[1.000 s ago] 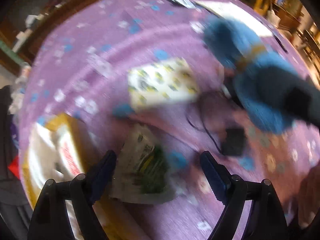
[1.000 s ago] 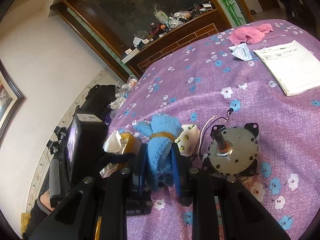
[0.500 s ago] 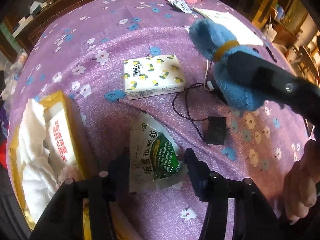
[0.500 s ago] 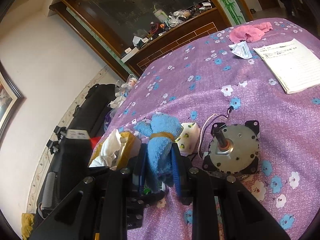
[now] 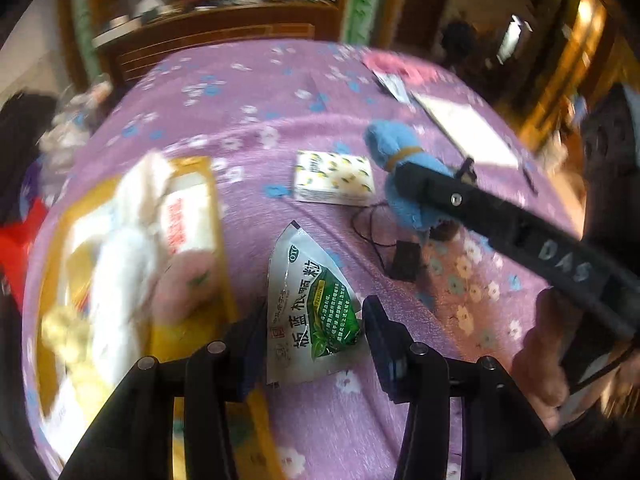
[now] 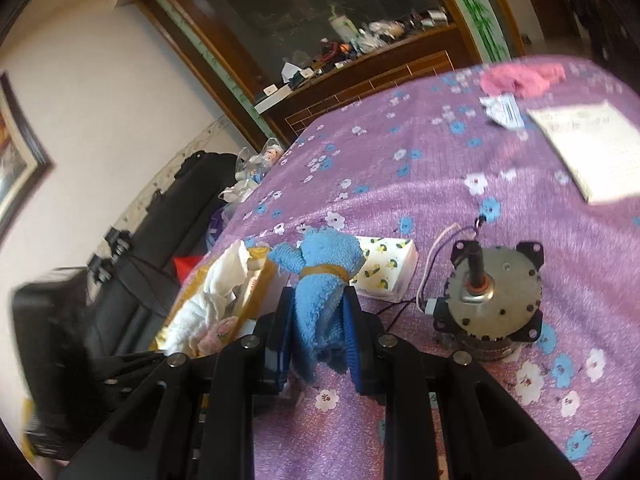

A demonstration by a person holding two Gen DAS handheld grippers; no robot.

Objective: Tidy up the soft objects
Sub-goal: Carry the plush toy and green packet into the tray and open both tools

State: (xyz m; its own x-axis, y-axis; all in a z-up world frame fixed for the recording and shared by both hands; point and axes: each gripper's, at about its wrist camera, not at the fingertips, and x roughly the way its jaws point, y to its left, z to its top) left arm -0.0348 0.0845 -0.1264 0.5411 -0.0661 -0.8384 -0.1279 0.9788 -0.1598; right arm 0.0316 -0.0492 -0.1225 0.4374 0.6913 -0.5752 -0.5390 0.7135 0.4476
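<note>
My right gripper [image 6: 316, 320] is shut on a blue towel roll [image 6: 320, 280] tied with a tan band, held above the purple flowered tablecloth; it also shows in the left wrist view [image 5: 404, 172]. My left gripper [image 5: 316, 340] has its jaws around a white and green sachet [image 5: 308, 308] that lies on the cloth; they stand close to its sides, and contact is unclear. A yellow box [image 5: 192, 216] with white and pink soft cloths sits at the left; it also shows in the right wrist view [image 6: 256, 280]. A pink cloth [image 6: 520, 78] lies far back.
A lemon-print tissue pack [image 5: 334, 178] lies mid-table. A metal motor [image 6: 492, 300] with wires and a small black part [image 5: 406, 266] stands at the right. White papers [image 6: 592, 144] lie far right. A black bag [image 6: 168, 216] is beyond the table's left edge.
My left gripper narrowed from wide open to close around the sachet and its view tilted up. The right gripper holds the blue towel roll with little movement.
</note>
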